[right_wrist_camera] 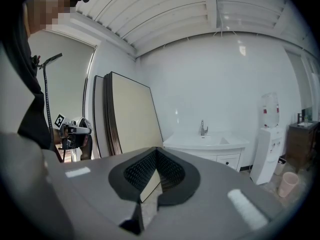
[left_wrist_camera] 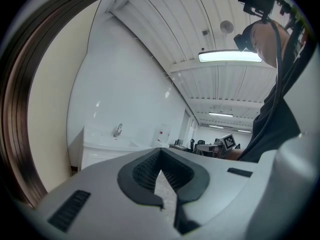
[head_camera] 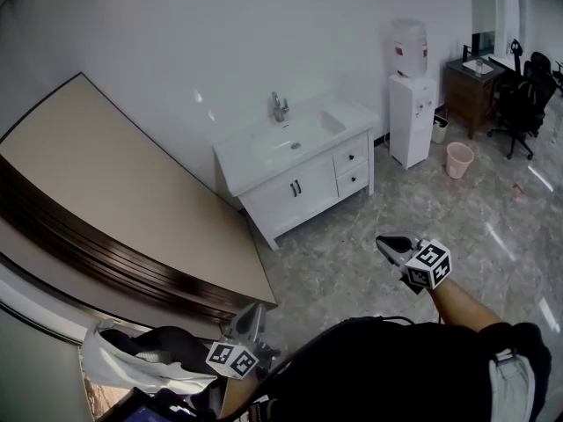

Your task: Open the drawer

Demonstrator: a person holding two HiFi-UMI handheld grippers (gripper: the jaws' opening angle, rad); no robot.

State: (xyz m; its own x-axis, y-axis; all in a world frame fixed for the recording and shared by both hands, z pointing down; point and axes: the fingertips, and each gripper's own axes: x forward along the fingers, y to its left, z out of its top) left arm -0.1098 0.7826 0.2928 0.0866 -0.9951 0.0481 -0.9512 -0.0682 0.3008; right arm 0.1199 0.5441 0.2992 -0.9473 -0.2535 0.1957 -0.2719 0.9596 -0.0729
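Against the wall (head_camera: 220,42) at 12 o'clock, drawers (head_camera: 351,158) face 5 o'clock, lengthwise 8-to-2; left gripper (head_camera: 252,317) and right gripper (head_camera: 387,243) clenched, empty

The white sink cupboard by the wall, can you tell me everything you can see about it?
The sink cupboard is white and looks smooth and glossy. On top sits a white basin with a silver tap at the back. The front has two doors with dark handles and two small drawers stacked at the right, all shut. It stands on short legs on the grey floor, its back against the white wall.
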